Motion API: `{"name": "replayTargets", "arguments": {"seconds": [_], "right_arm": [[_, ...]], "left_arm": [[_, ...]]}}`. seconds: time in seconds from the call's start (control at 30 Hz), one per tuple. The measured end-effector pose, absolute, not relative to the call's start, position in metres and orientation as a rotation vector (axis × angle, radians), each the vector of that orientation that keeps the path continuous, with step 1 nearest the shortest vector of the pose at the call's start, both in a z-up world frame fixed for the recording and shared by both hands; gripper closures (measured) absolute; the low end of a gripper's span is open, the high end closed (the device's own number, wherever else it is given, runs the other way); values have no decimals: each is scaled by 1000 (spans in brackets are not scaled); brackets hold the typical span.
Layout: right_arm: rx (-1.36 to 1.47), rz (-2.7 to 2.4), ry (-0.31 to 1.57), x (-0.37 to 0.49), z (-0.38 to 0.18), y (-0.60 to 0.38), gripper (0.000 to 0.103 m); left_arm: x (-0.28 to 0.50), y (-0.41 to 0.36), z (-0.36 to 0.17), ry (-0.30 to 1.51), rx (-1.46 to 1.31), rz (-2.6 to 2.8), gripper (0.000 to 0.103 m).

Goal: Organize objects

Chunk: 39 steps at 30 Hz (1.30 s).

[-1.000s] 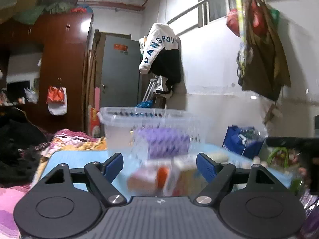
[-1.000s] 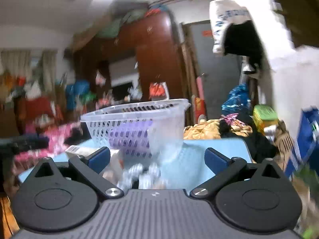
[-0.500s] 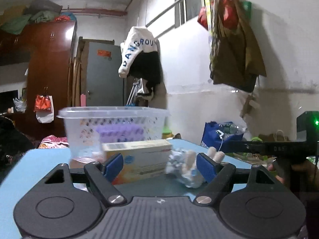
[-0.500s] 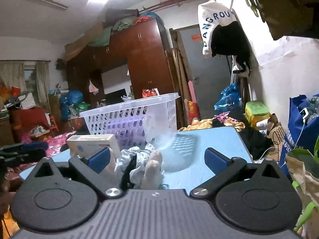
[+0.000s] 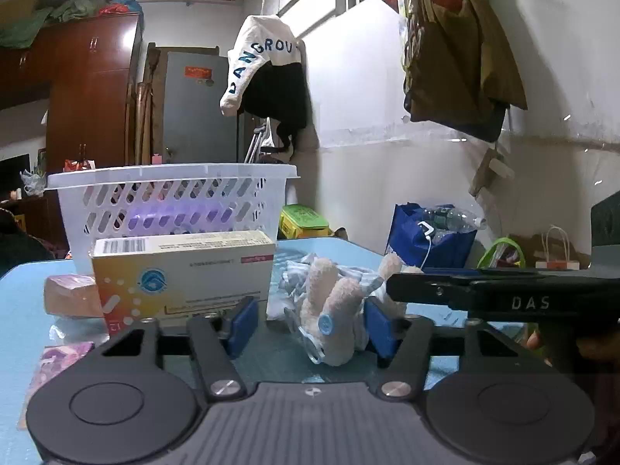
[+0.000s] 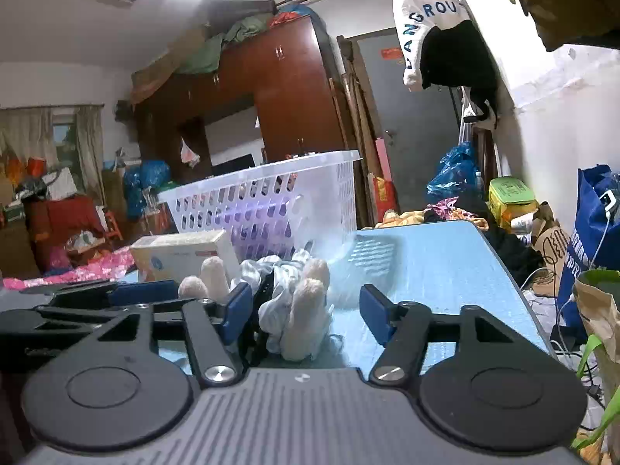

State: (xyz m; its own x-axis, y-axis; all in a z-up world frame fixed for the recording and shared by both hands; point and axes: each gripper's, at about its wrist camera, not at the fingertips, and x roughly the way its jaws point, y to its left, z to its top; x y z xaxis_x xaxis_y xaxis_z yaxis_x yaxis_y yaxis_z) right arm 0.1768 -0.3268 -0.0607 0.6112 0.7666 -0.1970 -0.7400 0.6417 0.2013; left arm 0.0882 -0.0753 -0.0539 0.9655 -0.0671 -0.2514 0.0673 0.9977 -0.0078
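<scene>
Sitting toward the blue tabletop's (image 6: 445, 263) far edge: white basket (image 5: 170, 201). Standing before it: cardboard box (image 5: 182, 271). Lying between both grippers' wide-open fingers: plush toy (image 5: 333, 310), left gripper (image 5: 310, 325) and right gripper (image 6: 302, 310) flanking without gripping. Resting beside the box: pink block (image 5: 69, 300).

1. The left gripper (image 5: 312, 325) sits low, with its two blue fingers wide apart.
2. The right gripper (image 6: 306, 310) sits low too, its blue fingers wide apart.
</scene>
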Motion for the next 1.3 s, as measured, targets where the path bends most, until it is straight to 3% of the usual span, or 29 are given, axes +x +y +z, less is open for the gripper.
{"name": "replayTargets", "arguments": {"seconds": [0.17, 0.23, 0.4, 0.9, 1.3], "right_arm": [[94, 875, 275, 176, -60, -325, 57], [91, 874, 274, 176, -60, -326, 71], [77, 885, 252, 172, -59, -327, 85], [28, 870, 154, 151, -44, -326, 88], [-35, 889, 6, 132, 2, -321, 88]], "left_arm": [[96, -83, -55, 264, 23, -69, 65], [99, -85, -56, 272, 23, -74, 78], [97, -90, -57, 256, 51, -63, 82], [83, -92, -46, 178, 79, -92, 84], [58, -90, -10, 66, 83, -127, 85]]}}
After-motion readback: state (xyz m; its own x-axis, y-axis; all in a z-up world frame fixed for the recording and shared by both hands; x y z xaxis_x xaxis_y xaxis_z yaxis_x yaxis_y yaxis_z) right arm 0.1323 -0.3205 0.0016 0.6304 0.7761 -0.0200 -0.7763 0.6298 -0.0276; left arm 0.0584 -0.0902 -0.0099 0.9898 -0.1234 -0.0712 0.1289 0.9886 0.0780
